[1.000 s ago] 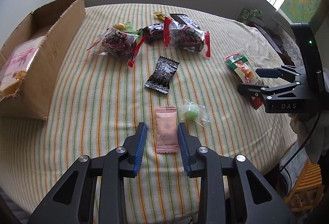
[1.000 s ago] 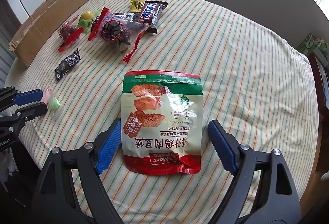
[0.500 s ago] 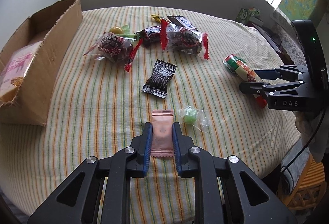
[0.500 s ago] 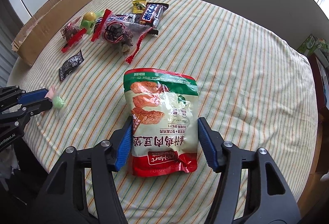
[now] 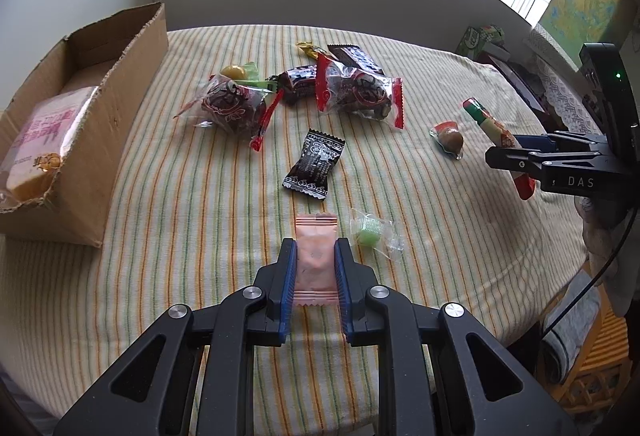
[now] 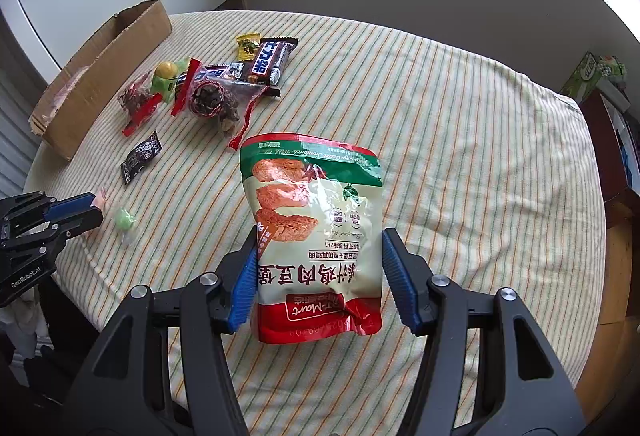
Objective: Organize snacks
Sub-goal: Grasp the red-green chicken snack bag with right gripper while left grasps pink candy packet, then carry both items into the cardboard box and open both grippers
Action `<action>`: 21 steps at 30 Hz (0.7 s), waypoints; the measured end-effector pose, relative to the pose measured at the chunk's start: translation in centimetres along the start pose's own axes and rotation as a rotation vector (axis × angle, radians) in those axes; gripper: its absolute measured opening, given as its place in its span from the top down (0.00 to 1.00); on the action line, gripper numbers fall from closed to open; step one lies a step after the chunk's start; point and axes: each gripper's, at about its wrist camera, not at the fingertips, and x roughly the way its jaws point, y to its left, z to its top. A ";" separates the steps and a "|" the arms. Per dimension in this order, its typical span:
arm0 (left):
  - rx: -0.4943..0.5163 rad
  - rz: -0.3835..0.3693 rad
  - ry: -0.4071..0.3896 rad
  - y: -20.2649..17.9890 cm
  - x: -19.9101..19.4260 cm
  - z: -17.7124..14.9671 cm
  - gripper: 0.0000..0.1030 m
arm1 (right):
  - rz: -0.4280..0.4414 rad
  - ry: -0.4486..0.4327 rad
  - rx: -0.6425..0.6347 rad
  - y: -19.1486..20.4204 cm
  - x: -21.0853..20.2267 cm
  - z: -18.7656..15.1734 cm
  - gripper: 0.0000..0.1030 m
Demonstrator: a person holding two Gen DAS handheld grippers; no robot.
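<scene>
- Left claw (image 5: pixel 316 260) clamped onto the pink sachet (image 5: pixel 316 256), blue pads pressing both long edges, sachet low over the striped counter (image 5: pixel 180 236).
- Just at 2 o'clock of that sachet: green candy (image 5: pixel 370 235) in clear wrap, lying loose.
- At 12 o'clock: black wrapper (image 5: pixel 315 164), then two red-ended clear packs (image 5: pixel 356 94) further up, all apart from the claw.
- Far at 10 o'clock: cardboard box (image 5: pixel 92 140), open, a pink-labelled pack inside.
- Right claw (image 6: pixel 320 276) squeezing the big red-and-green snack pouch (image 6: pixel 316 232) at its lower half, pouch tilted up off the counter.
- Small brown sweet (image 5: pixel 452 139) lying beside that pouch, at 9 o'clock of it in the left view.
</scene>
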 end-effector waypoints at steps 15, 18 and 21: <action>-0.045 0.024 -0.110 3.5 -4.1 2.3 0.83 | 0.060 -0.085 -0.105 6.6 -2.8 4.2 0.42; -0.065 0.039 -0.139 5.2 -5.2 3.1 0.83 | 0.078 -0.110 -0.141 8.9 -3.1 6.1 0.42; -0.085 0.060 -0.164 7.0 -6.2 4.1 0.83 | 0.095 -0.131 -0.182 11.3 -3.1 8.1 0.42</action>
